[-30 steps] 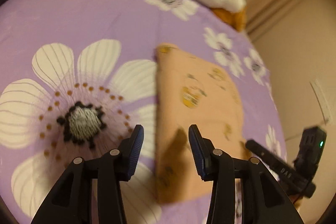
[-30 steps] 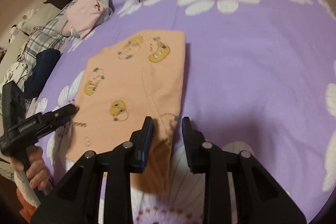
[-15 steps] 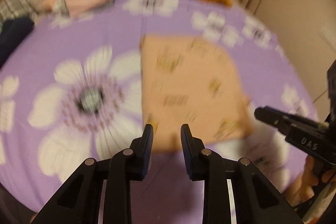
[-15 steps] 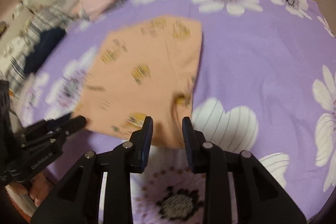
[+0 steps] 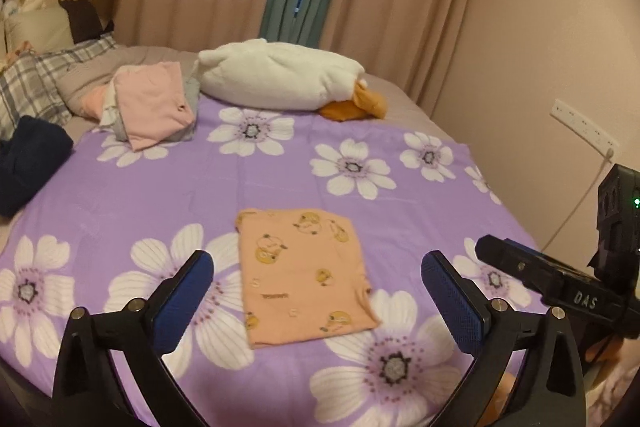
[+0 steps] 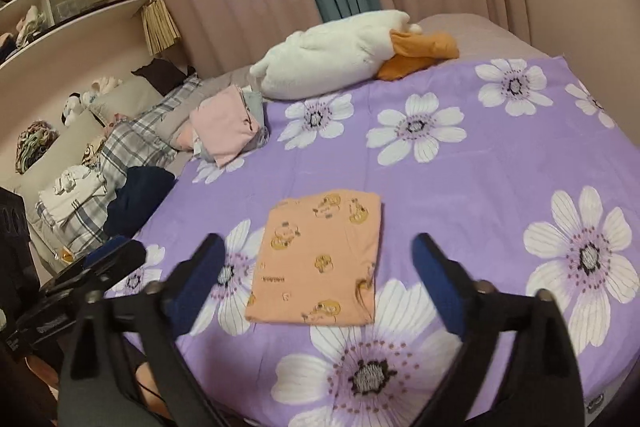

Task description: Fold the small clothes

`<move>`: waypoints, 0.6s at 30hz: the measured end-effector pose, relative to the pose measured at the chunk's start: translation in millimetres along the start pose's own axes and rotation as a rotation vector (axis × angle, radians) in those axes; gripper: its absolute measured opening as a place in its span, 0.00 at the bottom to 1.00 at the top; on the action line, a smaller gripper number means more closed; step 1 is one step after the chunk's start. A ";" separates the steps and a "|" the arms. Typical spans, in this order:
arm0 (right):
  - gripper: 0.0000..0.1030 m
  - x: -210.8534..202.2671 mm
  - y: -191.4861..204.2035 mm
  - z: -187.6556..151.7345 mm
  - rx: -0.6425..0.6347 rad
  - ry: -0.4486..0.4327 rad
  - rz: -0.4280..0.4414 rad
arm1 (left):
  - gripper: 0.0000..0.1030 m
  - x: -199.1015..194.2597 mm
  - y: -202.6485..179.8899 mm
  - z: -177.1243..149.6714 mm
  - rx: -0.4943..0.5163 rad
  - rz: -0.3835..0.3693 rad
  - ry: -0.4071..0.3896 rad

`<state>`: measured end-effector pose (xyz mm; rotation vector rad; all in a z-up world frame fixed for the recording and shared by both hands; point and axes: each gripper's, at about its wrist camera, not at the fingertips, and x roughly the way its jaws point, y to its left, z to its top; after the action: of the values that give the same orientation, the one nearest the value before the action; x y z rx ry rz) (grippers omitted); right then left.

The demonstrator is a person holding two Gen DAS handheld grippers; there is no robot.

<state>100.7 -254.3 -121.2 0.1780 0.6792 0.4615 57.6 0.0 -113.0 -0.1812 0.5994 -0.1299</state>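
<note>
A small orange garment with cartoon prints (image 5: 304, 275) lies folded flat on the purple flowered bedspread (image 5: 224, 187); it also shows in the right wrist view (image 6: 320, 259). My left gripper (image 5: 316, 291) is open and empty, raised above the near edge of the garment. My right gripper (image 6: 316, 275) is open and empty, also held back above the garment's near edge. The right gripper shows at the right of the left wrist view (image 5: 560, 279); the left one shows at the left of the right wrist view (image 6: 80, 283).
A stack of folded clothes topped by a pink piece (image 5: 152, 107) sits at the far left of the bedspread. A white plush duck (image 5: 280, 75) lies behind it. Plaid and dark blue fabric (image 5: 28, 155) lie at the left edge. Curtains and wall stand beyond.
Both grippers have pulled up and back from the orange garment and opened wide. The garment now lies released and flat on the bedspread.
</note>
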 end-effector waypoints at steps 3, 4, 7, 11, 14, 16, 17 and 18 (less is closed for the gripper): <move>1.00 -6.8 3.6 -3.8 -0.022 -0.021 0.005 | 1.00 6.6 -8.3 -3.6 0.028 0.003 0.060; 1.00 -9.3 3.7 -4.4 -0.024 -0.031 0.000 | 1.00 8.1 -9.4 -4.5 0.033 -0.001 0.063; 1.00 -7.7 6.6 -6.1 -0.051 -0.038 -0.030 | 1.00 7.8 -10.4 -6.5 0.022 0.022 0.063; 1.00 -0.8 6.4 -8.8 -0.059 -0.012 -0.071 | 1.00 4.9 -7.8 -6.9 0.001 0.033 0.033; 1.00 0.9 4.0 -9.9 -0.041 -0.010 -0.082 | 1.00 3.1 -5.0 -6.7 -0.008 0.055 0.021; 1.00 0.5 2.0 -9.2 -0.030 -0.012 -0.079 | 1.00 2.7 -4.1 -7.1 -0.004 0.060 0.023; 1.00 0.0 0.5 -8.6 -0.025 -0.016 -0.076 | 1.00 2.2 -3.6 -7.2 -0.004 0.058 0.022; 1.00 -1.1 0.4 -9.2 -0.020 -0.020 -0.075 | 1.00 1.3 -3.4 -7.4 -0.006 0.055 0.019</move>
<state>93.9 -254.4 -127.5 0.1374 0.6596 0.3941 54.2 -4.5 -119.1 -0.1689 0.6232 -0.0769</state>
